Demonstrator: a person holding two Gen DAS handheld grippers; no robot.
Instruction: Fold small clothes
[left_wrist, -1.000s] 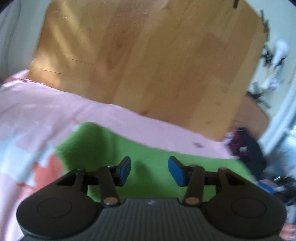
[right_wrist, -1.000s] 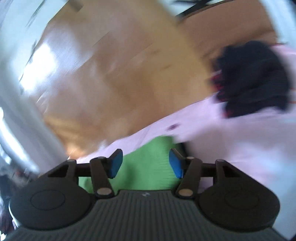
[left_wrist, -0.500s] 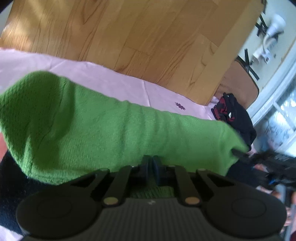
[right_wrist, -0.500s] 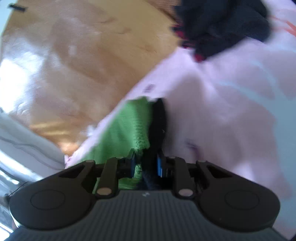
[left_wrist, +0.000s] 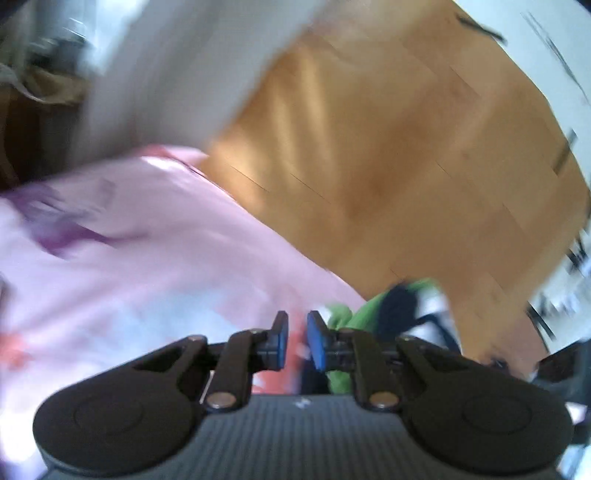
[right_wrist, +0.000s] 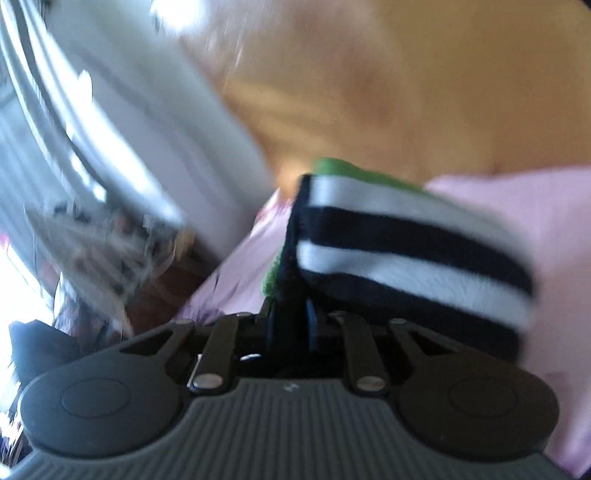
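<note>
The small garment is green knit (left_wrist: 347, 317) with a black-and-white striped band (right_wrist: 406, 266). In the right wrist view its black edge runs in between the fingers of my right gripper (right_wrist: 290, 321), whose jaws are closing and pinch the fabric. The band hangs bunched to the right above the pink sheet (right_wrist: 517, 199). In the left wrist view my left gripper (left_wrist: 297, 325) has a narrow gap between its blue pads (left_wrist: 280, 343), its jaws are opening, and only the pink sheet (left_wrist: 147, 258) shows through. The garment sits just right of it, behind the right finger. Both views are motion-blurred.
The pink patterned sheet ends at an edge, with wooden floor (left_wrist: 406, 166) beyond it. A blurred white-grey surface (left_wrist: 184, 74) fills the upper left, and a similar white surface (right_wrist: 147, 129) stands left in the right wrist view. Dark clutter (right_wrist: 92, 240) lies lower left.
My left gripper let go of the green garment and swung left, so the garment now sits at its right. My right gripper closed on the garment's edge and swung round, showing the striped band.
</note>
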